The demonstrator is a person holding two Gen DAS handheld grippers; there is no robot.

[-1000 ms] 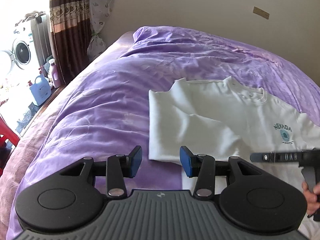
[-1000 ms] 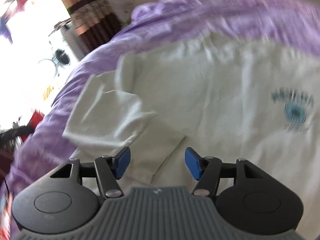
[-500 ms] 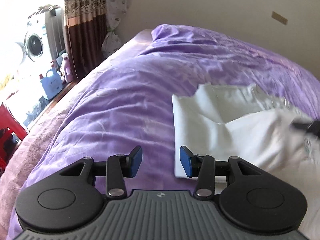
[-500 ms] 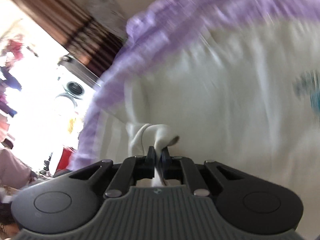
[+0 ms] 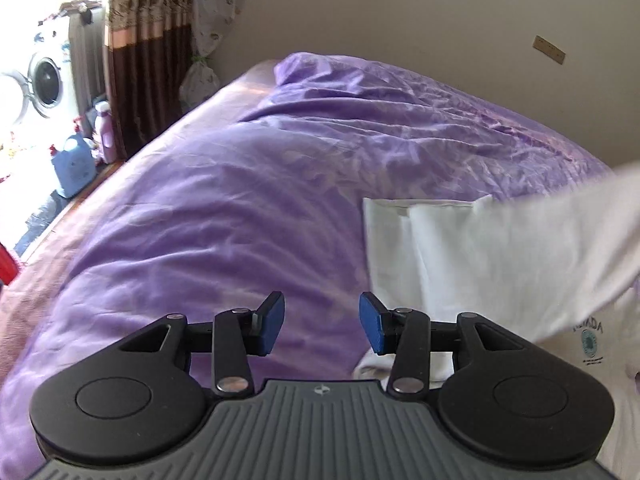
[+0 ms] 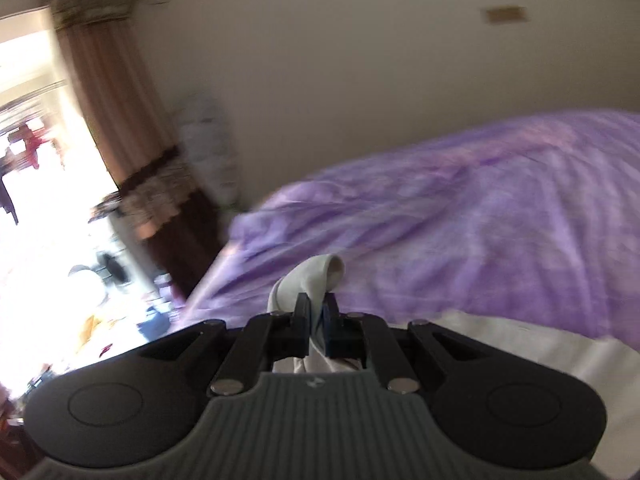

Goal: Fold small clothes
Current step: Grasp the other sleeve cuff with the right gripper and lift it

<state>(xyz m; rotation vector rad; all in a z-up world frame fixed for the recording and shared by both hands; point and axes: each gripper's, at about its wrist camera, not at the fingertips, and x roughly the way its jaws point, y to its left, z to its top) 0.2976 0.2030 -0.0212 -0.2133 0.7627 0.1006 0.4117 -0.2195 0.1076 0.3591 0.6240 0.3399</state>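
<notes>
One white T-shirt (image 5: 500, 256); one purple bedspread (image 5: 224, 208); one washing machine (image 5: 42, 80); one blue detergent jug (image 5: 74, 166); one pink bottle (image 5: 105, 132); two grippers (image 5: 320, 322) (image 6: 316, 314).

Bed w/ wrinkled purple satin-like cover (image 5: 248, 208) fills most of the left-wrist view; cover bunched into a ridge at far end by the wall. Pinkish fuzzy blanket strip (image 5: 36, 292) along bed's near-left edge. White cotton T-shirt w/ teal round chest print (image 5: 472, 264) lies on the right side, partly folded, one part lifted off the cover. Right-wrist view: same cover (image 6: 500, 216), blurred.
</notes>
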